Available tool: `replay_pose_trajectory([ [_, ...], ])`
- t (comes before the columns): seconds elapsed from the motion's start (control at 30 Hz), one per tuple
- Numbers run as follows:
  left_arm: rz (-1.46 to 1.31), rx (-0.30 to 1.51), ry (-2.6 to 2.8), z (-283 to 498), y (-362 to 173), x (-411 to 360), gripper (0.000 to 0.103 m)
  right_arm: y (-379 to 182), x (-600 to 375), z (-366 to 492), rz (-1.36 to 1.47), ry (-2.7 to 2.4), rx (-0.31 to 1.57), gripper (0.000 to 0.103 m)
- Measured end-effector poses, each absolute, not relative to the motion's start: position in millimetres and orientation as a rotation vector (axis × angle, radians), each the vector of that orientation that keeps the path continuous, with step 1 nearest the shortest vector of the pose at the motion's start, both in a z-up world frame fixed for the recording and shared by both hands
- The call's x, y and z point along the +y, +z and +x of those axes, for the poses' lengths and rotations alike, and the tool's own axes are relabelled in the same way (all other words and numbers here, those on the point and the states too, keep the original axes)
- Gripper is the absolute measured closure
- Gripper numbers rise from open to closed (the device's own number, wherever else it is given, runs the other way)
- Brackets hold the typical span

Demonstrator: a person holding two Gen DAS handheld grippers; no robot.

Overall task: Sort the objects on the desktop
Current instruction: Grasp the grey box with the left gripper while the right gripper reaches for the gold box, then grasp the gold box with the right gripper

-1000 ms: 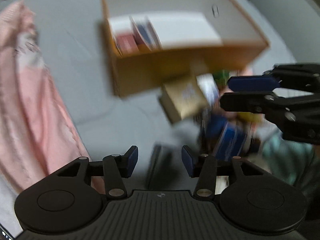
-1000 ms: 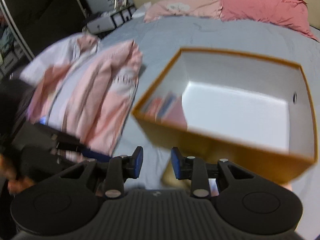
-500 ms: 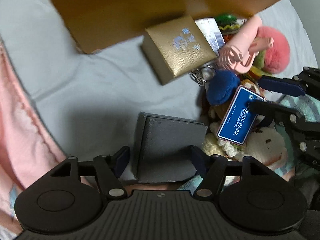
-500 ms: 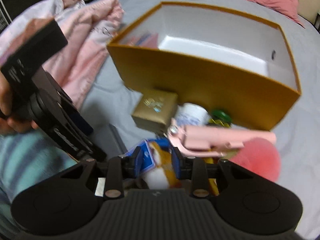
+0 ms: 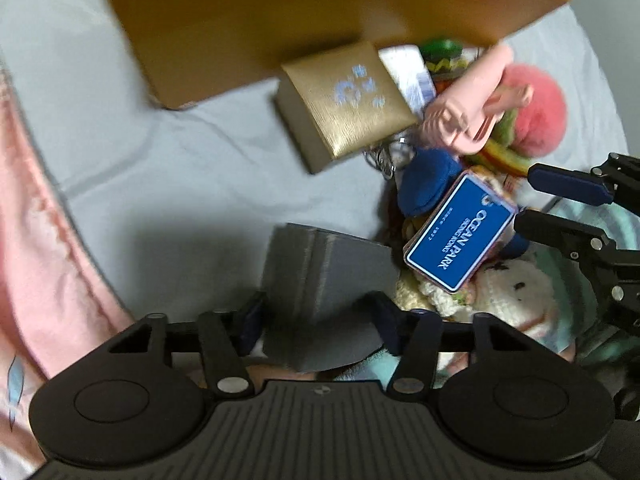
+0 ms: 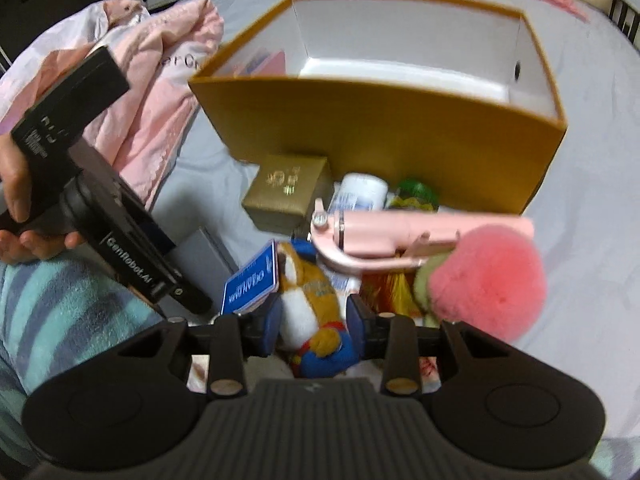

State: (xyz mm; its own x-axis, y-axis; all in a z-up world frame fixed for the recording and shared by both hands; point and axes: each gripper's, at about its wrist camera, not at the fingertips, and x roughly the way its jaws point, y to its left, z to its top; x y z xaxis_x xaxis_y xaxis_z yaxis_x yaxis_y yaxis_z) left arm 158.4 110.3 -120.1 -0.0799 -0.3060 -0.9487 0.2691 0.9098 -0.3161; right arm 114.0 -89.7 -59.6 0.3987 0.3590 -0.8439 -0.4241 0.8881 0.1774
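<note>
small box point(image 6: 286, 190) before open box point(image 6: 384, 136), toys point(image 6: 312, 292) in front

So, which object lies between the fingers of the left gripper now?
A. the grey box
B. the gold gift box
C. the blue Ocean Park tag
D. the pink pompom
A: in the left wrist view the grey box sits between the left gripper's fingers.

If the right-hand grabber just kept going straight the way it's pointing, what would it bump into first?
Most likely the orange-and-white plush toy, which already sits between the right gripper pads. Whether the pads touch it yet is hard to tell. The pink selfie stick lies further along that line.
</note>
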Motion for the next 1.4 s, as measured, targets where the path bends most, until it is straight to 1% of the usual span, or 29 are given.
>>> replay_pose_trajectory([
  [0.07,-0.058,1.536,-0.462,150.1,-111.8,116.1,0.05,-51.5,-90.5,116.9,-0.041,0.518,1.023,0.065],
  [0.27,-0.129,1.388,-0.419,133.6,-81.9,116.8,0.059,-42.4,-82.6,145.6,0.027,0.551,0.999,0.065],
  [0.3,-0.133,1.364,-0.401,141.9,-74.9,124.4,0.059,-43.9,-80.2,151.9,0.038,0.555,1.01,0.065],
  [0.43,-0.134,1.236,-0.233,133.4,-57.7,137.8,0.059,-57.6,-69.8,180.8,0.069,0.548,1.065,0.065],
  [0.47,-0.145,1.211,-0.19,132.7,-54.4,143.3,0.059,-61.3,-67.0,187.6,0.07,0.544,1.077,0.064],
  [0.53,-0.17,1.168,-0.111,135.7,-56.0,143.5,0.059,-70.6,-61.7,202.4,0.081,0.524,1.111,0.056],
  [0.63,-0.175,1.117,-0.027,136.8,-54.1,150.9,0.059,-85.6,-54.8,219.3,0.103,0.505,1.168,0.055],
  [0.73,-0.179,1.098,0.003,141.3,-59.4,154.7,0.059,-100.6,-49.7,231.2,0.125,0.484,1.225,0.055],
  [0.77,-0.186,1.098,0.006,143.2,-62.3,154.3,0.059,-104.8,-50.0,233.9,0.15,0.492,1.235,0.054],
  [0.87,-0.229,1.107,0.01,148.8,-74.4,155.2,0.059,-116.3,-51.4,241.3,0.217,0.496,1.277,0.045],
  [1.0,-0.283,1.135,0.022,151.5,-80.6,163.6,0.059,-123.2,-46.0,245.0,0.216,0.504,1.266,0.038],
  [1.1,-0.295,1.146,0.016,151.8,-83.1,164.4,0.059,-128.2,-41.7,247.7,0.221,0.502,1.272,0.037],
  [1.23,-0.299,1.15,0.012,150.8,-83.8,163.3,0.059,-122.1,-37.3,243.0,0.187,0.509,1.253,0.039],
  [1.3,-0.302,1.149,0.011,150.2,-83.5,163.8,0.059,-109.5,-34.6,234.9,0.146,0.515,1.203,0.059],
  [1.33,-0.305,1.148,0.01,149.8,-83.3,164.1,0.059,-102.4,-32.4,231.3,0.118,0.516,1.181,0.065],
  [1.37,-0.307,1.148,0.009,149.6,-83.1,164.4,0.059,-95.7,-29.5,228.1,0.091,0.522,1.163,0.073],
  [1.4,-0.308,1.149,0.01,149.7,-83.1,164.4,0.059,-90.2,-25.1,225.7,0.074,0.539,1.157,0.076],
])
